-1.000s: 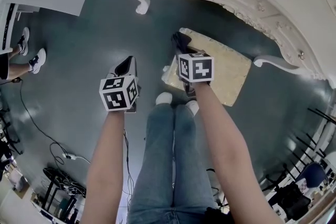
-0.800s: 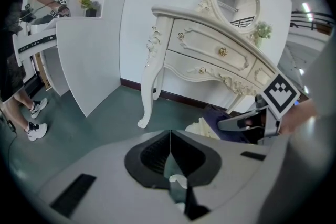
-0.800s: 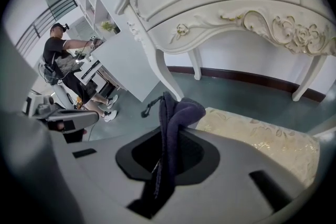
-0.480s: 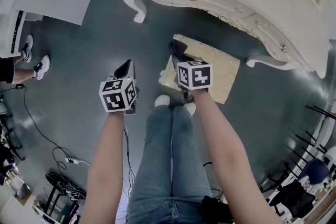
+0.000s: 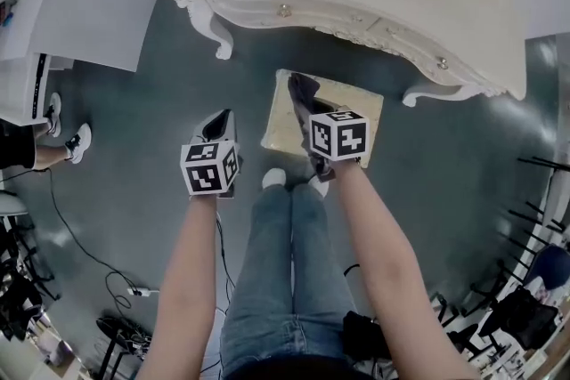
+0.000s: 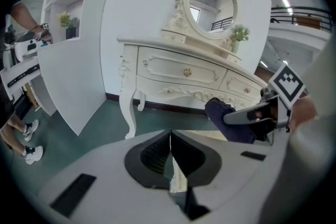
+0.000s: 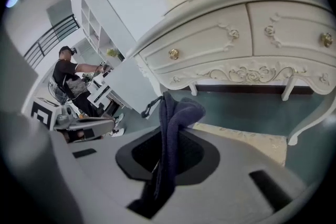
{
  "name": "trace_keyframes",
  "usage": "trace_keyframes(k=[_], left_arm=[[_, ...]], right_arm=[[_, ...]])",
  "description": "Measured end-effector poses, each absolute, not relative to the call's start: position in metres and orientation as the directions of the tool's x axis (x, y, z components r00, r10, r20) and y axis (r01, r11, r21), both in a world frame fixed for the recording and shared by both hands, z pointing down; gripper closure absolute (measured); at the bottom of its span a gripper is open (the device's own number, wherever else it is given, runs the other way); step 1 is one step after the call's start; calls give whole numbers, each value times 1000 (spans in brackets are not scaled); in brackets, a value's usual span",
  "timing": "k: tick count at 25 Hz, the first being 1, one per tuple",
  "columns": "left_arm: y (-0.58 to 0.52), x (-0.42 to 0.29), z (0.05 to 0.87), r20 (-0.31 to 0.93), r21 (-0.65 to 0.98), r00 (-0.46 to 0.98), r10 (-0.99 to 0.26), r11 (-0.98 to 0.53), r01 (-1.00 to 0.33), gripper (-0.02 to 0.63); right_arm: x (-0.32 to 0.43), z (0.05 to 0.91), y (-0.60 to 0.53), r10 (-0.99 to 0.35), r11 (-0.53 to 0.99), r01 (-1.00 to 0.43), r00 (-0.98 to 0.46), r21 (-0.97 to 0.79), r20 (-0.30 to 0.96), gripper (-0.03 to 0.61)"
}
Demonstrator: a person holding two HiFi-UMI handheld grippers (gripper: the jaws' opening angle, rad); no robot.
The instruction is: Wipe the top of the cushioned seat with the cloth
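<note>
1 fold of cloth (image 7: 169, 113) is clamped in the right hand-held gripper (image 7: 164, 155); hard wiping across the cushioned seat (image 5: 281, 116) might tug it free.

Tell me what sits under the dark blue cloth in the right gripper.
The cream cushioned seat lies below the dark blue cloth, which the right gripper pinches. Whether the cloth touches it cannot be told; the patch beneath is covered.
</note>
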State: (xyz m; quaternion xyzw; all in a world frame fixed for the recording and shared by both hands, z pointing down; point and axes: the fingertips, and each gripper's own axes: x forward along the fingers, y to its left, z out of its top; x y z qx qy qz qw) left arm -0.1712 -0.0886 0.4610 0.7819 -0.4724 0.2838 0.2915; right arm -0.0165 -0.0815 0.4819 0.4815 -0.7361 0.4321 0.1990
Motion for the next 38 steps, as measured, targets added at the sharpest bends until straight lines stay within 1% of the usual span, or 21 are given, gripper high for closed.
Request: trace_keyframes(k=[6,12,18,29,34,38], left_arm=[[-83,-129,438,709,188,441,-550,-455,-870,609],[-77,-88,418,692,198,480,-538,-498,-844,609],[-61,-39,413,688,209,528,-498,-561,-801,609],[-29,46,429,699,219,589,-407,-661,-717,609],[-15,66,450,719,223,589,-369,-680,-699,609],[-6,73,473,738,240,575,-353,-659,-713,609]], right_arm=[[33,456,-55,-590,91,-888,-413,-451,694,538],[85,446,-28,-628,4,-898,-345,-440,698,538],[130,444,1,-651,-71,-902,-281,-425,705,538],[222,460,64,-655,-203,-907,-154,-370,739,538],[242,485,91,-630,-236,-903,-139,-360,764,538],[245,512,106,-606,-254,-895,-148,-367,782,538]])
